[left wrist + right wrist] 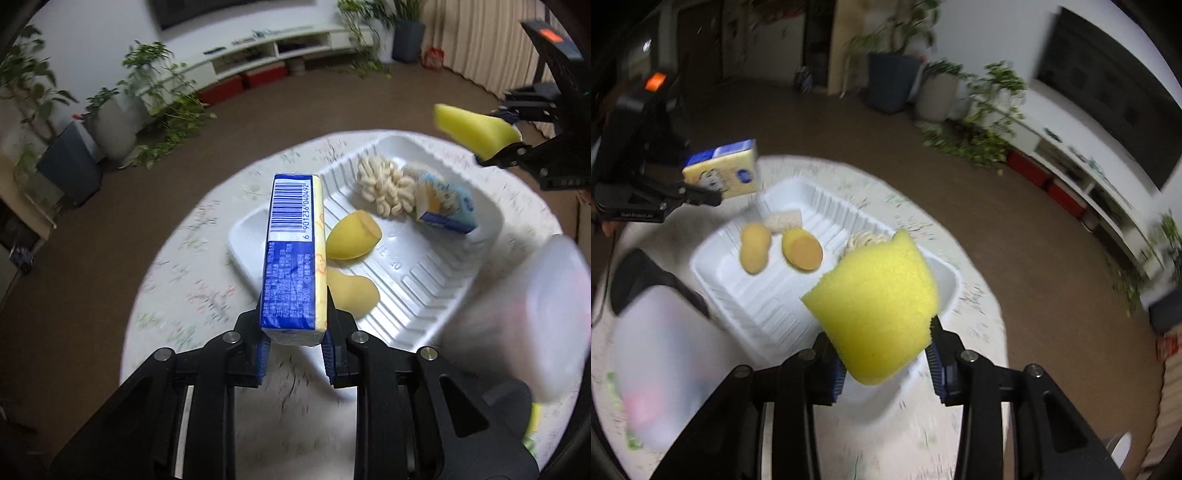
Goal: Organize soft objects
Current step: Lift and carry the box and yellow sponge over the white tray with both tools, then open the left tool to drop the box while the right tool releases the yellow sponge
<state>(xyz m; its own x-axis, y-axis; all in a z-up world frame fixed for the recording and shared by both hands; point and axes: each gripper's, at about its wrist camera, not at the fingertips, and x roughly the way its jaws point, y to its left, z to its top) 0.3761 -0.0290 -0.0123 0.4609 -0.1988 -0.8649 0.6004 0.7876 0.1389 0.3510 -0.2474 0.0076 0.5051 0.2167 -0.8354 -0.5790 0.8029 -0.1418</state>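
1. Left gripper clamps a blue tissue pack upright above the white tray, presumably for dropping in.
2. Right gripper squeezes a yellow sponge over the tray's near edge.
3. Beyond, inside the tray: two yellow puffs, a knotted pad.

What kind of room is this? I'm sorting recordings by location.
Most likely a home living room: a low white media cabinet under a dark wall screen, potted plants on brown flooring, and a round table holding a white tray.
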